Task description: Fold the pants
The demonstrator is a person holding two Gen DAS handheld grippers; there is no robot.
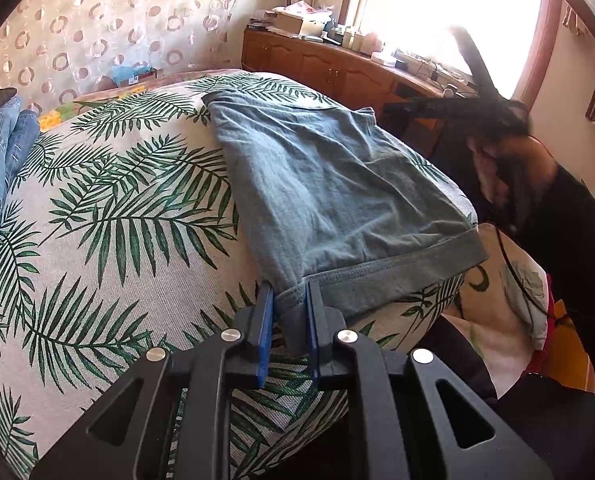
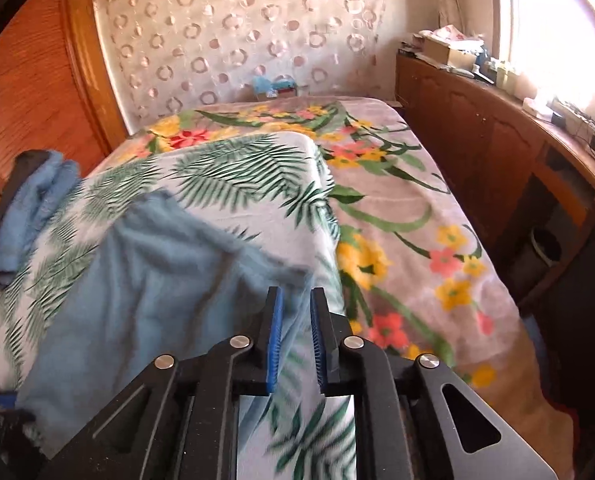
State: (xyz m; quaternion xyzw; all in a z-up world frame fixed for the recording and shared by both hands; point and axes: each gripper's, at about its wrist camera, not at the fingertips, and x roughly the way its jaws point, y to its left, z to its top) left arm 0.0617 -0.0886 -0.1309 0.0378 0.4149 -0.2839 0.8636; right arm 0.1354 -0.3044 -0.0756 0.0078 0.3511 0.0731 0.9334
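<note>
Grey-blue pants lie spread on a bed under a palm-leaf sheet. My left gripper has its blue-padded jaws around the near corner of the hem, with cloth between them. In the right wrist view the same pants look light blue and blurred. My right gripper sits over their right edge, jaws a little apart with cloth between them. The right gripper also shows in the left wrist view, blurred and raised at the far side of the pants.
Folded blue jeans lie at the bed's left edge, also in the right wrist view. A floral blanket covers the bed's right part. A wooden cabinet with clutter runs under the window. A wooden door stands left.
</note>
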